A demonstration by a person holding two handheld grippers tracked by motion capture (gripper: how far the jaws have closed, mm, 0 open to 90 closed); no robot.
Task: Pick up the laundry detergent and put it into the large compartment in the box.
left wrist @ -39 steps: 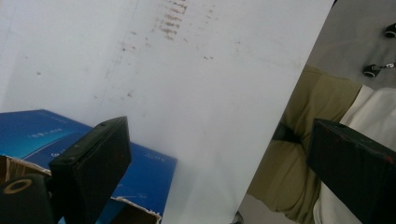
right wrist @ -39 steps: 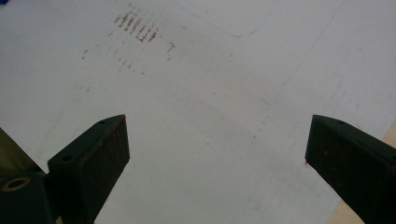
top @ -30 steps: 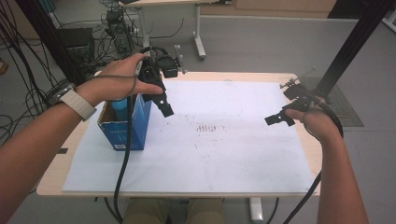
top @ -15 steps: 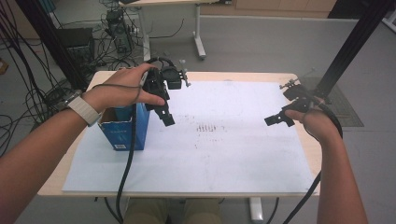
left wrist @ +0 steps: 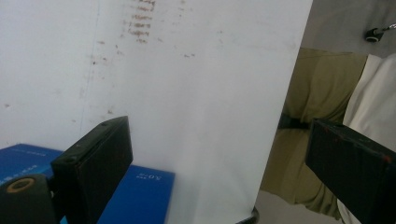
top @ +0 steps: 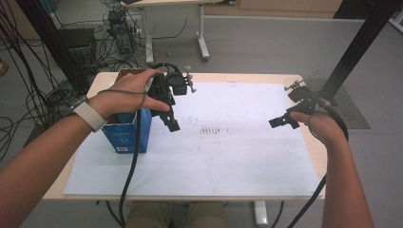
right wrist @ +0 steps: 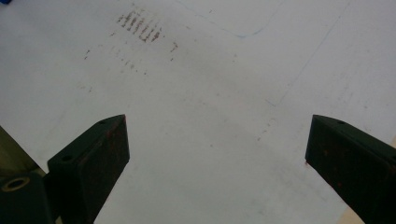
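Blue open-topped box (top: 127, 134) stands upright beside spread left tongs (top: 167, 114); right tongs (top: 285, 118) spread.

White paper sheet (top: 237, 156) (rust-brown smudges (top: 209, 129)) covers the wooden table (top: 247, 76)

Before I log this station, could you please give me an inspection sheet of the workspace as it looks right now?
Surface: wooden table covered by a white paper sheet with faint brownish marks near its middle.
Job's things: open blue box upright at the sheet's left edge.
Clutter: nothing seen.
Grippers: left gripper above the sheet beside the box, jaws apart, holding nothing; right gripper over the sheet's right side, jaws apart, holding nothing.
Cables: the left gripper's black cable hangs past the box and off the near edge; the right gripper's cable trails down beside the forearm.
Surroundings: grey floor, cable bundles at left, another table's legs behind.
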